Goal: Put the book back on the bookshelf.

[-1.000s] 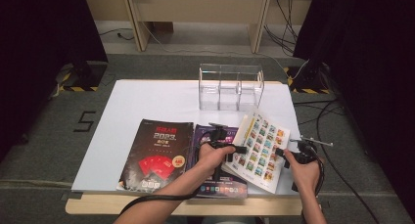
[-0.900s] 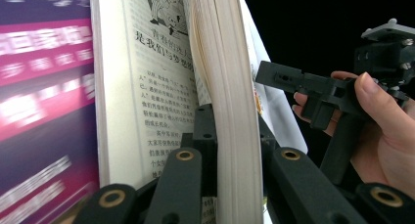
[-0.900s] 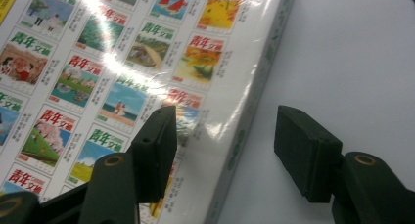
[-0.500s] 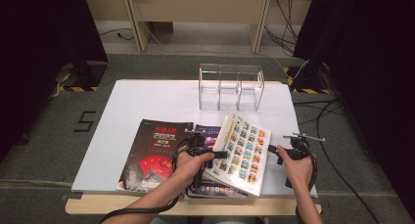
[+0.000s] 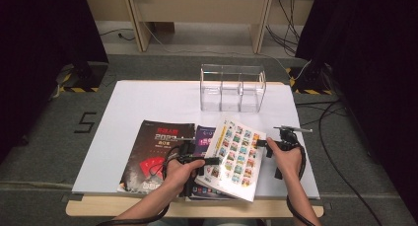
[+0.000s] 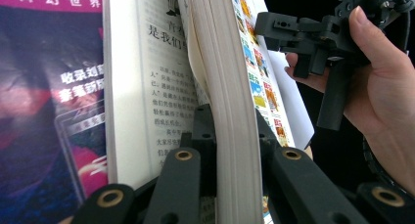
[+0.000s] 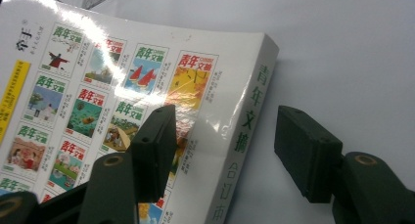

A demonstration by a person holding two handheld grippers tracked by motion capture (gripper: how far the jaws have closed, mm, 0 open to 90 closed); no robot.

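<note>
A thick white magazine (image 5: pixel 235 157) with rows of small colourful covers on its back is held tilted over a purple magazine (image 5: pixel 204 133). My left gripper (image 5: pixel 209 161) is shut on its open page edge; in the left gripper view the jaws (image 6: pixel 230 121) clamp the whole block of pages (image 6: pixel 220 62). My right gripper (image 5: pixel 263 143) stands open at the spine side. In the right gripper view its jaws (image 7: pixel 227 141) straddle the green-lettered spine (image 7: pixel 249 111) without pressing on it.
A black magazine (image 5: pixel 153 152) lies at the front left of the white table (image 5: pixel 148 102), partly under the purple one. A clear acrylic organiser (image 5: pixel 231 88) with three compartments stands at the back. The table's front edge is right beneath my hands.
Both hands and the white magazine have shifted left, so it now hangs over the purple magazine. The left gripper has kept its hold throughout.
</note>
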